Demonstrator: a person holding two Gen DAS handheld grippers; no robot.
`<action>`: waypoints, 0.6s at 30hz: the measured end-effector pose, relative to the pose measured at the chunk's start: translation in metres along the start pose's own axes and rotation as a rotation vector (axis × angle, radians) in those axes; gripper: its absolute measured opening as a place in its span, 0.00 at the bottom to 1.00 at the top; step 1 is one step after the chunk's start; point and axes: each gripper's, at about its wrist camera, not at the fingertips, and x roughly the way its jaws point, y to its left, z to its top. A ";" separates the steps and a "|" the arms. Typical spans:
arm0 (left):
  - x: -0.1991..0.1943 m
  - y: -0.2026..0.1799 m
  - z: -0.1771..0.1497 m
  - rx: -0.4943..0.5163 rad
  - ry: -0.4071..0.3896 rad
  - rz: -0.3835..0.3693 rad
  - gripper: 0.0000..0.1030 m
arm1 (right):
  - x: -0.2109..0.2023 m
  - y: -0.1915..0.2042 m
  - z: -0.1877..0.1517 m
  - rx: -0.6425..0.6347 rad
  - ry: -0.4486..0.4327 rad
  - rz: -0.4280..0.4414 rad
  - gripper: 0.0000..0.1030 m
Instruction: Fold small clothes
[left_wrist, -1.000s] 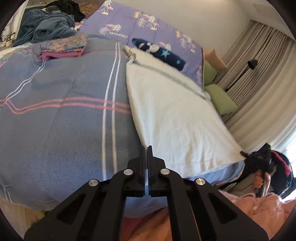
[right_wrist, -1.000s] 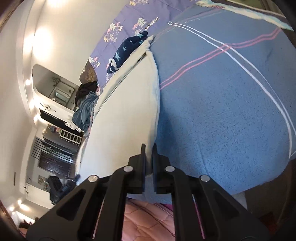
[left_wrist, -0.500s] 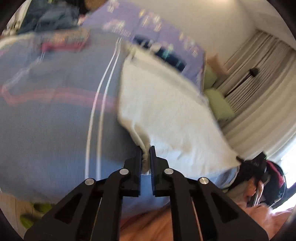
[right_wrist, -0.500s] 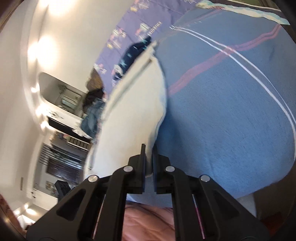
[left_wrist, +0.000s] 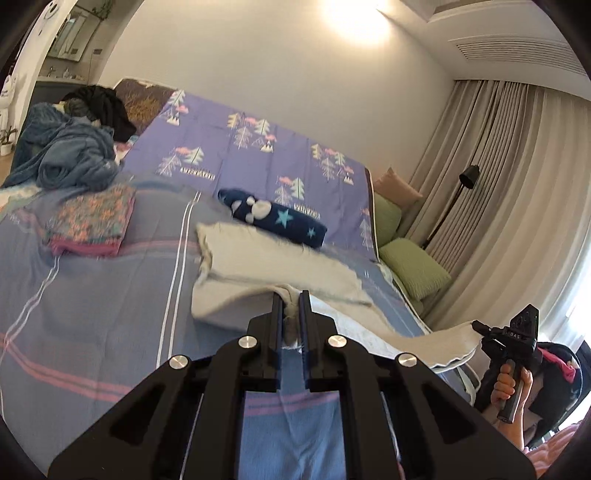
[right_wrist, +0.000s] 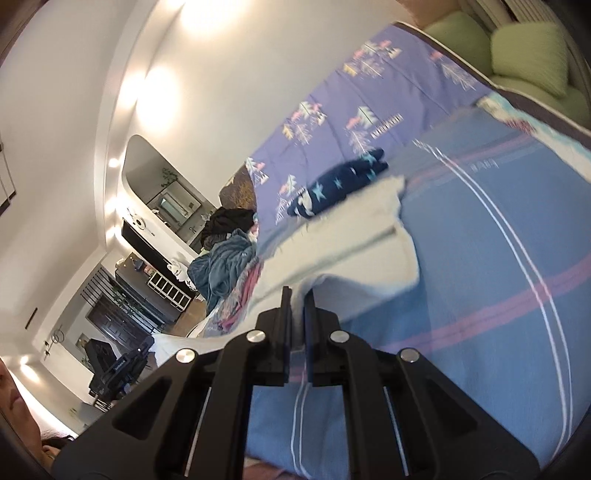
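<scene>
Sagging limply between its pinched near corners, the white cloth (left_wrist: 280, 273) on the blue bedspread (left_wrist: 92, 295) looks light, soft and floppy, so the left gripper (left_wrist: 290, 306) and right gripper (right_wrist: 297, 306), each clamped on a hem corner, seem well placed.

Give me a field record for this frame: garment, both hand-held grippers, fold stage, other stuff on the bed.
garment: white cloth, near edge lifted off the blue striped blanket
left hand-held gripper: shut on the cloth's near edge
right hand-held gripper: shut on the cloth's other near corner
fold stage: near half raised, not yet laid down
other items: folded floral garment, navy star-print roll, heap of dark clothes
</scene>
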 end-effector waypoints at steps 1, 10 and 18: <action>0.007 -0.001 0.010 0.007 -0.004 0.003 0.07 | 0.006 0.002 0.010 -0.010 -0.004 0.000 0.06; 0.087 0.000 0.081 0.066 -0.008 0.065 0.08 | 0.088 -0.004 0.096 -0.045 -0.031 -0.055 0.06; 0.199 0.041 0.131 -0.005 0.033 0.122 0.08 | 0.188 -0.042 0.154 -0.015 0.022 -0.164 0.06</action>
